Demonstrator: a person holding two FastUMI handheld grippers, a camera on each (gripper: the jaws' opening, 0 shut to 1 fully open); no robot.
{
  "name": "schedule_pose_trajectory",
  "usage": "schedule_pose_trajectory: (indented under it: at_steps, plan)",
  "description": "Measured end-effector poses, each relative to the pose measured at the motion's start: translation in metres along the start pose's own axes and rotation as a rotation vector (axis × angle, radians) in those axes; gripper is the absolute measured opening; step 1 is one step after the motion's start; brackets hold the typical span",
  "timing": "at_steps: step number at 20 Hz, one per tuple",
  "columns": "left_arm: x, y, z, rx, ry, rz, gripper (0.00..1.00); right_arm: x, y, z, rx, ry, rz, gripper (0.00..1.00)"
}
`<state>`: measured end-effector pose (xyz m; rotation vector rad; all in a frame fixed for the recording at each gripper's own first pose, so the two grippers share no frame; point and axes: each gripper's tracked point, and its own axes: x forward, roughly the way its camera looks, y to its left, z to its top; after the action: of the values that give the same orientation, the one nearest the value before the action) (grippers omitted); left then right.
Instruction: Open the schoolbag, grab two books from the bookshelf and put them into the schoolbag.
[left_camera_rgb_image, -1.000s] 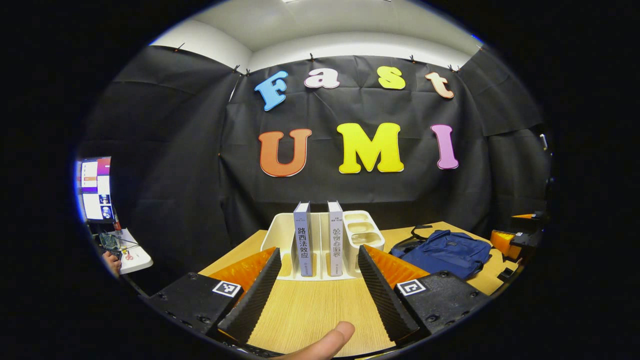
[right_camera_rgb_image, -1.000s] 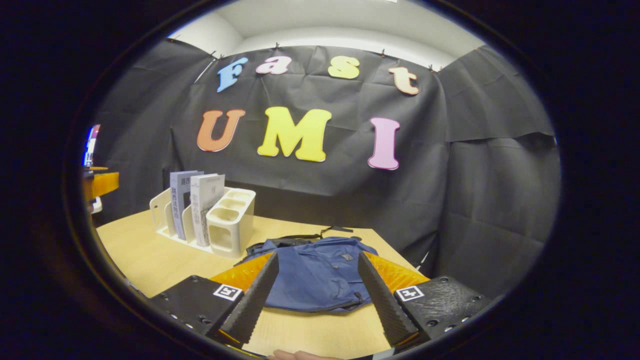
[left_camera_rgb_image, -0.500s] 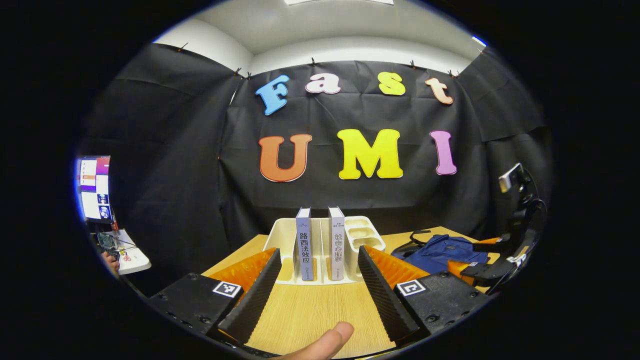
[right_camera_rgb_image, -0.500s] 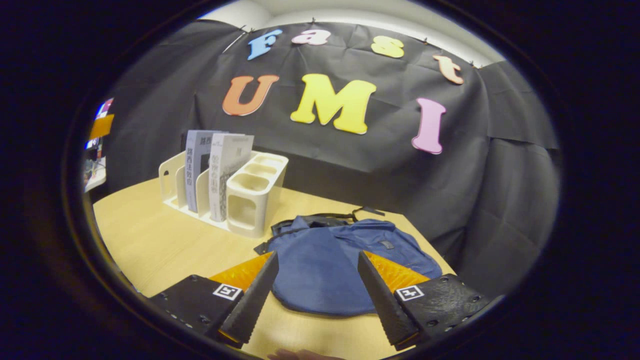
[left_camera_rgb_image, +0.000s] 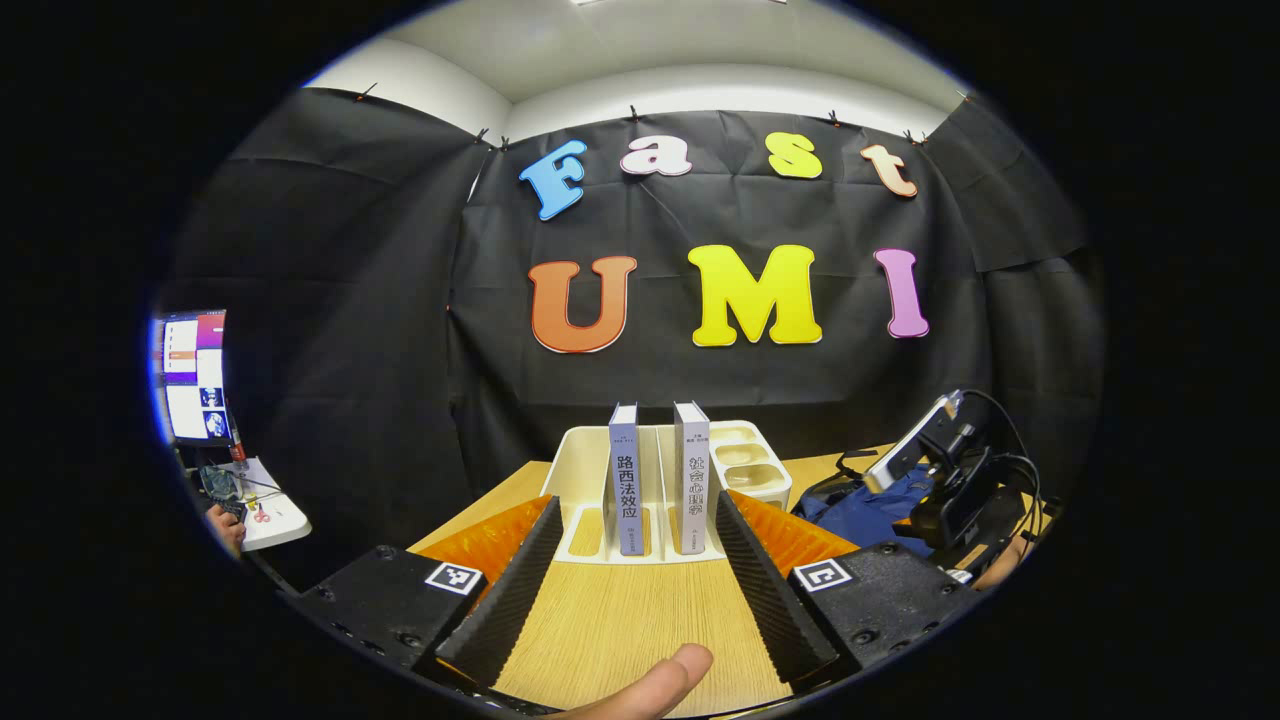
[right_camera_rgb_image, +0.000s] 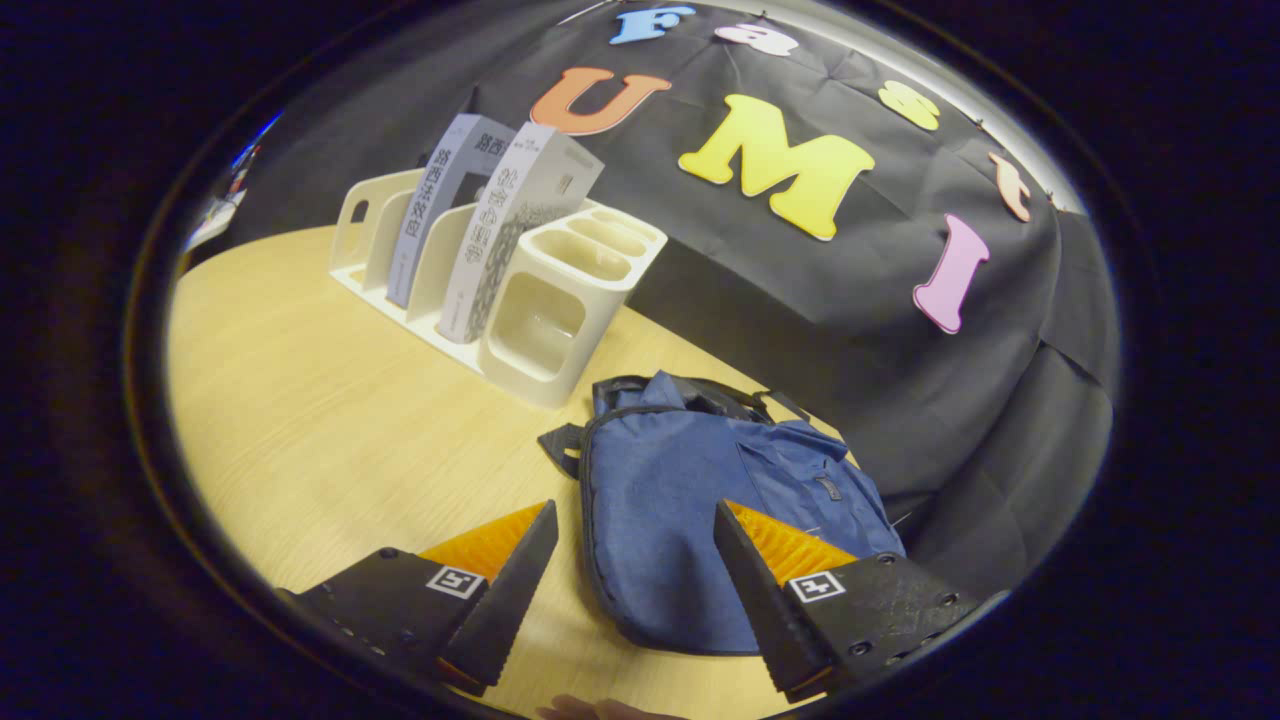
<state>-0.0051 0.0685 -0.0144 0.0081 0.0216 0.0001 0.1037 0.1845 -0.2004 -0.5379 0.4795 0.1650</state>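
Since a moment ago the right tongs have tipped down over the blue schoolbag, which lies closed on the counter just beside the white bookshelf. Their fingers stand apart, holding nothing. From the left gripper view, the left tongs, also apart and empty, face two upright books in the bookshelf, with a monitor at far left and the right tongs' body over the schoolbag.

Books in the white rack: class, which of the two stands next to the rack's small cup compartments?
The paler grey-white book, not the lavender-spined book. It fills the slot beside the cup compartments; the lavender one stands one slot further away.
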Motion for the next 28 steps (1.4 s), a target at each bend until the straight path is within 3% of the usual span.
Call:
schedule_pose_trajectory:
  at_steps: [4, 6, 7, 8, 10, 12, 14, 15, 16, 19, 21, 24, 25, 26, 28]
  plan:
    - [0.002, -0.001, -0.003, 0.008, 0.009, -0.004, 0.97, 0.019, 0.002, -0.008, -0.054, 0.080, -0.045, 0.94]
    - [0.003, 0.001, -0.005, 0.011, 0.019, 0.000, 0.97, 0.021, -0.001, -0.008, -0.052, 0.094, -0.071, 0.99]
    - [0.004, 0.001, -0.006, 0.011, 0.019, -0.002, 0.97, 0.020, -0.004, -0.009, -0.042, 0.099, -0.082, 0.93]
    - [0.005, 0.000, -0.005, 0.008, 0.019, -0.005, 0.97, 0.021, -0.008, -0.009, -0.035, 0.104, -0.094, 0.98]
    - [0.005, 0.001, -0.008, 0.000, 0.026, -0.005, 0.95, 0.020, -0.017, -0.009, -0.011, 0.108, -0.109, 0.90]
    - [0.006, 0.004, -0.010, -0.004, 0.034, -0.002, 0.97, 0.016, -0.028, -0.004, 0.028, 0.106, -0.113, 0.94]
    - [0.007, 0.005, -0.010, -0.008, 0.040, 0.003, 0.97, 0.015, -0.042, 0.009, 0.048, 0.085, -0.130, 0.80]
    - [0.008, 0.004, -0.010, -0.010, 0.040, 0.002, 0.97, 0.014, -0.049, 0.015, 0.051, 0.074, -0.148, 0.86]
    - [0.007, 0.003, -0.010, -0.010, 0.041, 0.002, 0.97, 0.014, -0.052, 0.021, 0.063, 0.062, -0.159, 0.83]
    - [0.007, -0.003, -0.011, -0.009, 0.045, -0.013, 0.97, 0.015, -0.056, 0.033, 0.083, 0.048, -0.167, 0.53]
    - [0.006, -0.007, -0.010, -0.012, 0.042, -0.025, 0.97, 0.017, -0.061, 0.040, 0.061, 0.025, -0.188, 0.23]
    - [0.006, -0.012, -0.010, -0.010, 0.042, -0.036, 0.97, 0.020, -0.062, 0.039, 0.034, 0.036, -0.168, 0.09]
    - [0.005, -0.012, -0.010, -0.013, 0.040, -0.043, 0.95, 0.023, -0.063, 0.035, 0.030, 0.048, -0.166, 0.09]
    - [0.006, -0.014, -0.010, -0.018, 0.040, -0.050, 0.97, 0.019, -0.065, 0.039, 0.041, 0.047, -0.158, 0.01]
    - [0.008, -0.016, -0.014, -0.027, 0.052, -0.057, 0.97, 0.019, -0.072, 0.044, 0.059, 0.038, -0.149, 0.01]
